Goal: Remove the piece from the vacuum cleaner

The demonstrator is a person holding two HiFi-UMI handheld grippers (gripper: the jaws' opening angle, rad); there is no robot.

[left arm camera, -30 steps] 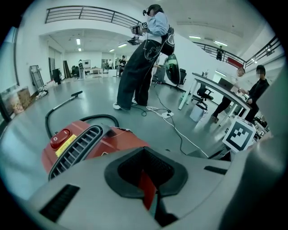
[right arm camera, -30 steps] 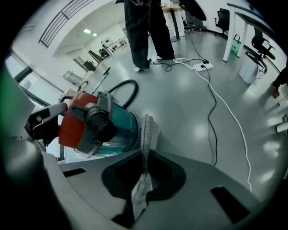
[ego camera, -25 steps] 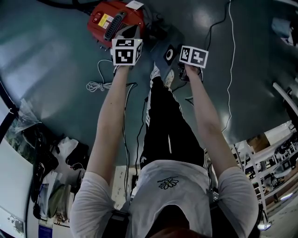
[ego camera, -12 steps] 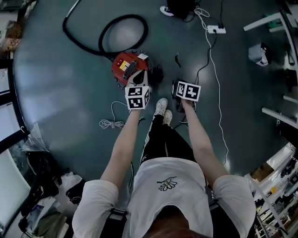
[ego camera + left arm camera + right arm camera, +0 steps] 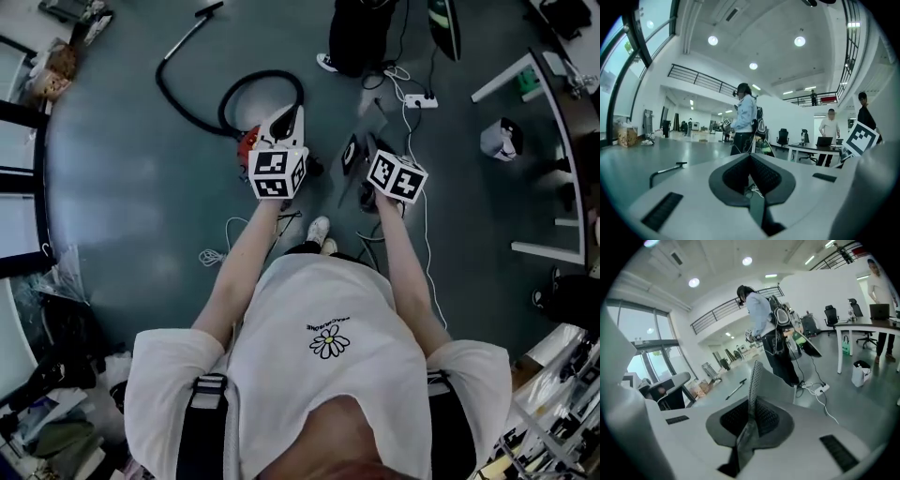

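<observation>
**RIGHT GRIPPER CLAMPED ON THE PIECE; LEFT GRIPPER CLOSED AND EMPTY**

**Right gripper.** The jaws of the right gripper [image 5: 751, 414] stand narrow, with the pads pressed on both faces of the piece [image 5: 754, 376]. The piece is a thin, flat grey panel. In the right gripper view it shows edge-on and rises past the jaw tips. Its near edge has a fine dotted, mesh-like texture. The pads are dark with a small grid pattern and sit in a smooth, pale grey moulded shell. In the head view the piece shows as a dark plate with a pale oval ring, projecting forward and to the left of this gripper.

**Left gripper.** The jaws of the left gripper [image 5: 750, 161] are drawn together and meet at the tips, with nothing between them. The narrow wedge behind the tips shows only floor and a bit of cable. Pads and shell match those of the right gripper.

**Vacuum cleaner.** The red body of the vacuum cleaner [image 5: 245, 142] lies on the floor just beyond the left gripper and is partly hidden by it. It is to the left of the piece and not touching it. A black hose [image 5: 263, 75] forms a loop on the far side of the body.

**Surroundings.** Another person [image 5: 768, 329] stands ahead of both grippers. A white power strip [image 5: 820, 388] with trailing cables lies by that person's feet. To the right of the right gripper, a small white bin [image 5: 858, 374] stands beside a desk [image 5: 867, 324]. The floor [image 5: 122, 187] is dark, smooth and glossy.
</observation>
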